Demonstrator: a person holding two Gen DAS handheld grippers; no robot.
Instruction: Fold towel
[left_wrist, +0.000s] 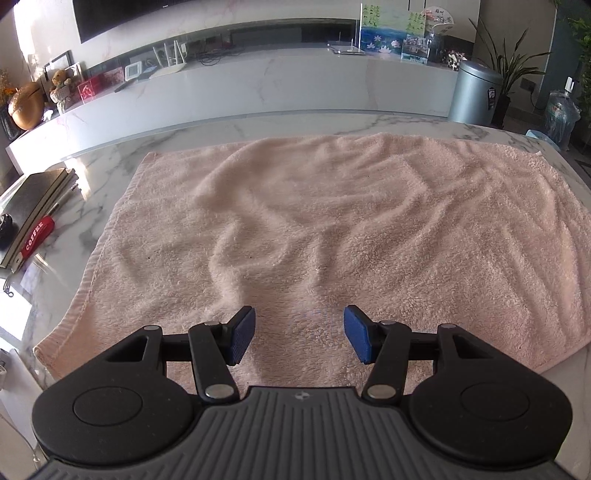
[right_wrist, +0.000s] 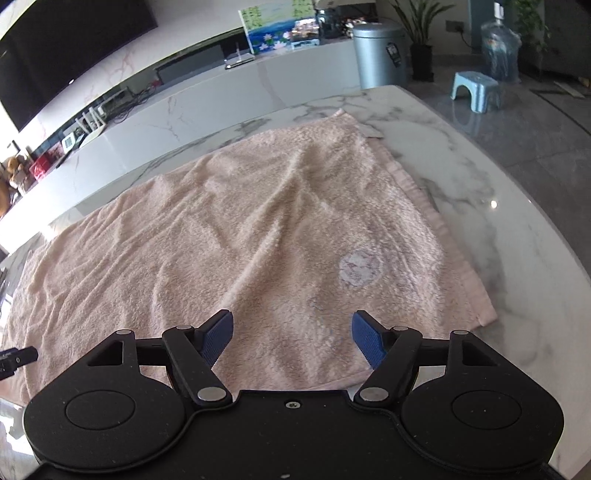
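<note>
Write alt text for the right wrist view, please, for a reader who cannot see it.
A pink towel lies spread, wrinkled, on a marble table. The right gripper is above its near edge, jaws open and empty. Behind stand a grey bin and a blue stool.

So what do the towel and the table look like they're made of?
Towel: pink terry cloth, probably cotton; fuzzy looped pile, soft wrinkles, a stitched hem along its edge. Table: white stone with grey veins, marble or a lookalike; polished, since it shows glare and reflections.
</note>
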